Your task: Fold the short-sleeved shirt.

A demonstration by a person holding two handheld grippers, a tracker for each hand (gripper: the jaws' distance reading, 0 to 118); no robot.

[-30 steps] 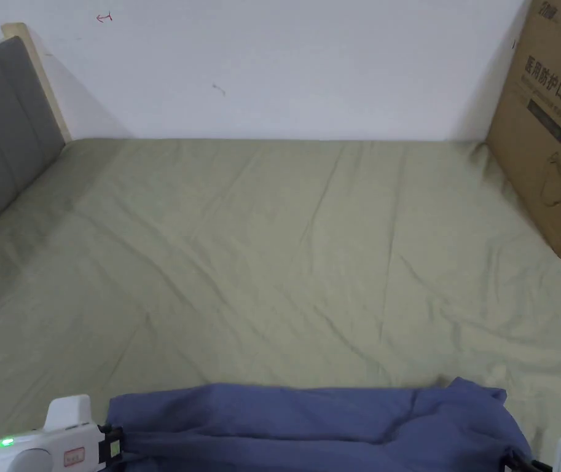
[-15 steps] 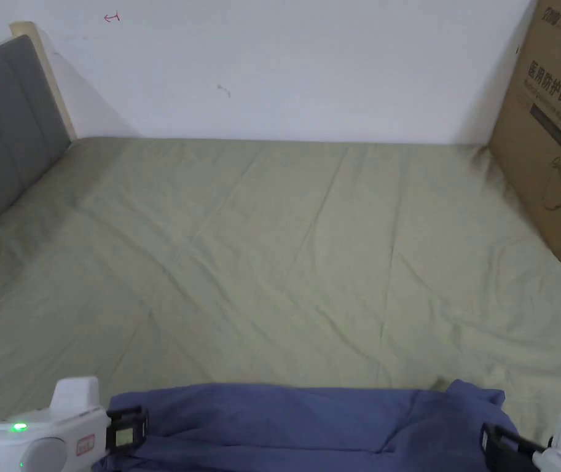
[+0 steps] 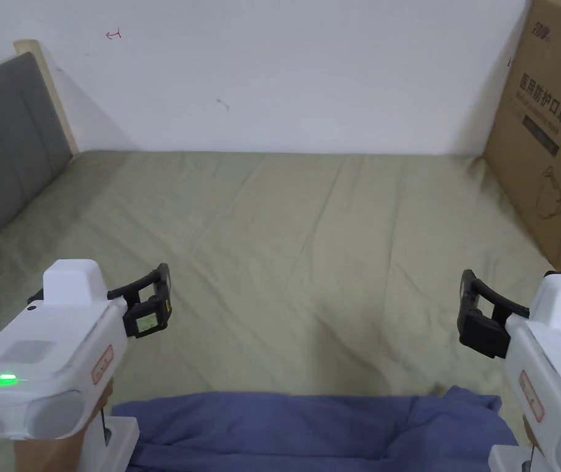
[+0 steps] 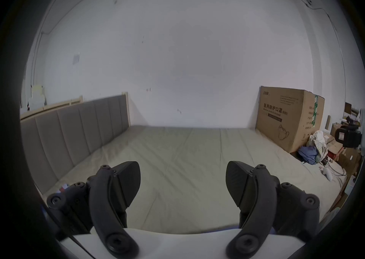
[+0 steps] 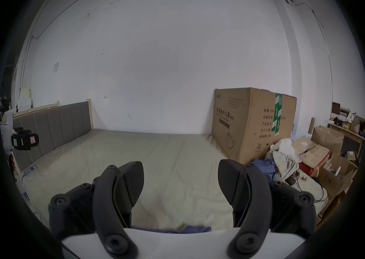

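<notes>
The blue shirt [image 3: 316,430] lies bunched in a long low band on the near edge of the bed [image 3: 309,246], below and behind both claws; its long axis runs crosswise, from under the left claw [image 3: 161,295] to under the right claw [image 3: 466,307], so each claw has one end of the band more or less beneath it and neither is plainly the nearer. Both claws hang in the air above the sheet, well clear of the cloth, pointing away toward the far wall; the left claw's jaws stand wide apart with nothing between them, as the left gripper view shows against bare sheet, and the right claw's jaws stand wide and empty likewise. In the right gripper view a sliver of the blue cloth peeks out just under the jaws, at the bottom of the frame; whether the shirt is already folded once or merely heaped I cannot tell from here. To my eye the coming move turns on dropping back and down toward the person, each claw to its own end of the band. Ahead of the claws the green sheet stretches creased but bare; a grey headboard [image 3: 2,141] stands off to the left, a large cardboard box [image 3: 549,135] leans by the wall off to the right; nothing stands between claws and shirt.
</notes>
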